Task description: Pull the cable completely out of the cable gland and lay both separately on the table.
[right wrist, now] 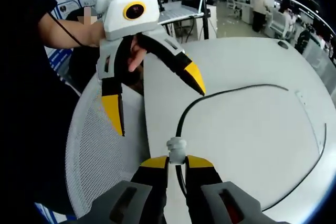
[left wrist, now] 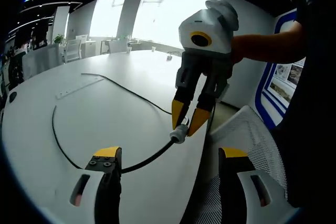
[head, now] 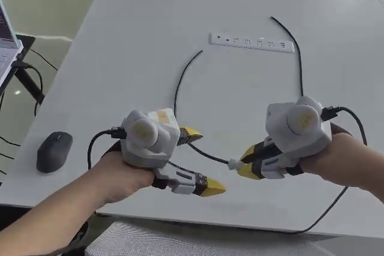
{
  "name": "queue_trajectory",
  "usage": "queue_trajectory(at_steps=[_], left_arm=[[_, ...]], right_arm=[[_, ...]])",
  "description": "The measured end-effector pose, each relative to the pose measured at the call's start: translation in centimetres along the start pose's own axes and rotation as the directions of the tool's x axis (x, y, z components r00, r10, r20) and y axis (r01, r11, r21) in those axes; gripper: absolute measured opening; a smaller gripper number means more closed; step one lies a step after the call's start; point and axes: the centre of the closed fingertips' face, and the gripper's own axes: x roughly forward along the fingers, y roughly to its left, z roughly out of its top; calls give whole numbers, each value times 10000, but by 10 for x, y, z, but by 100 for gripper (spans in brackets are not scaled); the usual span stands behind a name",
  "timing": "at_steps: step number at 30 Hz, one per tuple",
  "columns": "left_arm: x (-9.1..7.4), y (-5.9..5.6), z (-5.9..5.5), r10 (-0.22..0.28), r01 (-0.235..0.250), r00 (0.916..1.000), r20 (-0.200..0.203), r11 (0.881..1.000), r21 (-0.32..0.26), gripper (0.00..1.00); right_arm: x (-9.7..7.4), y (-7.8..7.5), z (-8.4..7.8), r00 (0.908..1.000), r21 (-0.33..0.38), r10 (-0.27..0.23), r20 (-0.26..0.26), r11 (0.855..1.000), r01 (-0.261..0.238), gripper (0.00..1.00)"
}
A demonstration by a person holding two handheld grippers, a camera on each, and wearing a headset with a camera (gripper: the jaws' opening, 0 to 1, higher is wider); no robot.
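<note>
Cable (head: 177,85) threaded through its small white gland (head: 234,163), being held just above the near edge of the table (head: 120,58), not yet pulled out.
I am pinching the gland in the closed right gripper (head: 241,166) to anchor it, and holding the left gripper (head: 205,162) wide open astride the thin black cable, ready, I judge, to pull; the rest is lying curved across the table.

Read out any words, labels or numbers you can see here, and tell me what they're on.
No text here can be read.
On the power strip: small marks by the sockets, too small to read.
On the wall poster: print too blurred to read.
On the laptop: nothing legible.
</note>
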Motion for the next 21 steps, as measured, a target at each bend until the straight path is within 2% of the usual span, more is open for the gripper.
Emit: queue_trajectory(at_steps=[6, 11, 13, 18, 21], left_arm=[[9, -7, 3, -482, 481, 9988, 26, 9987, 194, 71], [16, -14, 4, -832, 831, 9965, -18, 9941, 692, 64], [18, -16, 4, -934, 935, 9956, -45, 9930, 727, 58], [20, -19, 9, -1037, 1025, 9944, 187, 9931, 563, 55], [21, -20, 8, -1077, 1069, 9941, 150, 9930, 499, 51]], right_arm=[[-3, 6, 2, 9997, -320, 248, -70, 9992, -250, 6], [-9, 12, 5, 9989, -618, 466, -41, 9970, -468, 6], [-10, 13, 7, 9988, -741, 484, -33, 9961, -485, 6], [-12, 15, 6, 9985, -952, 544, -77, 9939, -549, 6], [-13, 17, 7, 9982, -1070, 595, -40, 9925, -596, 6]])
